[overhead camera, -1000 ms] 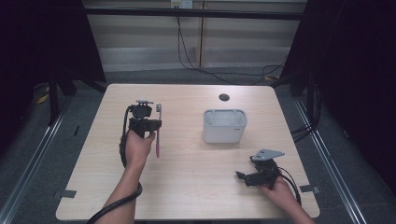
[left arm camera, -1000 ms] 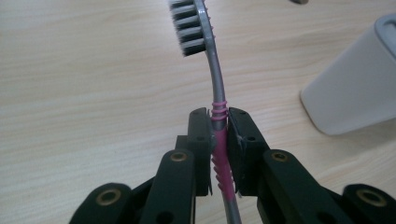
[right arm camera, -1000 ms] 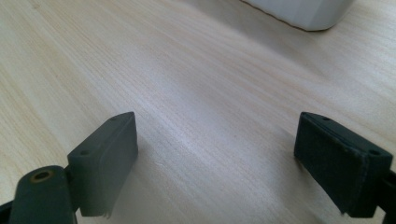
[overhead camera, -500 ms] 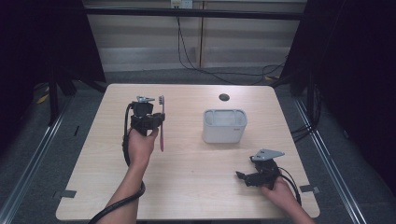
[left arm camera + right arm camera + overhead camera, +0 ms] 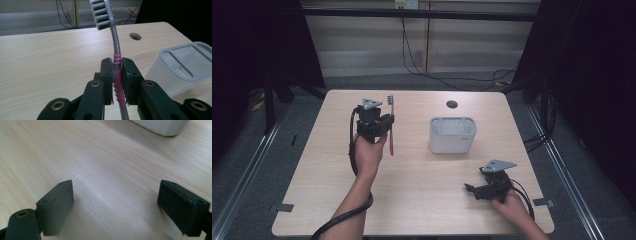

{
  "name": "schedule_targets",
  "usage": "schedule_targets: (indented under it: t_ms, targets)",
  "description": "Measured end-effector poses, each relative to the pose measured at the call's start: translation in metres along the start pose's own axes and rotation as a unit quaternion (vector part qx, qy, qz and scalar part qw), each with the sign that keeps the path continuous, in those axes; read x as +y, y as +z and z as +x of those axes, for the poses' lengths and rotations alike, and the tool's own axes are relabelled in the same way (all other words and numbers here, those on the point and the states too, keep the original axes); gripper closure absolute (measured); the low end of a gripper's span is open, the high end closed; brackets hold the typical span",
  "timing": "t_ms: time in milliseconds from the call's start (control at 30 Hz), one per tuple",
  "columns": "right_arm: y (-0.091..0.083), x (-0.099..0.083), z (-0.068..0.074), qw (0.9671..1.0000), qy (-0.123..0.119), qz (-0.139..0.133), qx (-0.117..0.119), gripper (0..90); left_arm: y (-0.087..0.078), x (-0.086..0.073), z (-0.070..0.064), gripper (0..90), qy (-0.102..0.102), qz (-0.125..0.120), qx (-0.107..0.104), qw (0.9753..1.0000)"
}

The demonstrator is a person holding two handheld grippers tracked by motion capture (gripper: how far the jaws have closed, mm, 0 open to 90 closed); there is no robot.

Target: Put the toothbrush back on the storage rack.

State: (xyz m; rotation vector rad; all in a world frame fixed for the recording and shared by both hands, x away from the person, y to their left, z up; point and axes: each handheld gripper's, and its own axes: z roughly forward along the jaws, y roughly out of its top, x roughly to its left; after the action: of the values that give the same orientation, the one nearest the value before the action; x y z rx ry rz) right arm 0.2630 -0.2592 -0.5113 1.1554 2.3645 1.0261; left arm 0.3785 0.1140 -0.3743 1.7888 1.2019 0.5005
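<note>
Item: toothbrush (image 5: 390, 125), pink and grey, held upright above the table (image 5: 312, 200), bristles up, pinched at the ribbed part of its handle by the left gripper (image 5: 379, 125).
Nearby: white holder (image 5: 452, 135), to its right, apart.
Right gripper (image 5: 474, 190): spread wide, holding nothing, low over the table.
Risk: narrow grip on a slim handle; the toothbrush may pivot or slip, then miss or knock the holder's slots.
</note>
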Motion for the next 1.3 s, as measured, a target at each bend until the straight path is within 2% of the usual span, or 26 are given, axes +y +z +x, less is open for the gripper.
schedule_targets:
  t_ms: [233,467,800,933,1300]
  targets:
    - [0.000,0.000,0.000,1.0000,-0.001,0.000,0.000,13.1,0.000,0.005,-0.007,80.3,0.007,-0.026,-0.006,0.9996]
    - [0.000,0.000,0.000,1.0000,0.000,0.000,0.000,13.0,-0.001,0.010,-0.010,80.3,0.002,-0.051,-0.017,0.9985]
    - [0.000,0.000,0.000,1.0000,0.000,0.000,0.000,13.1,0.004,0.011,-0.014,80.2,0.002,-0.070,-0.032,0.9970]
    - [0.000,0.000,0.000,1.0000,0.000,0.000,0.000,13.1,0.007,0.013,-0.019,80.2,0.008,-0.080,-0.036,0.9961]
    - [0.000,0.000,0.000,1.0000,0.000,0.000,-0.001,13.0,0.013,0.018,-0.027,80.2,0.010,-0.089,-0.048,0.9948]
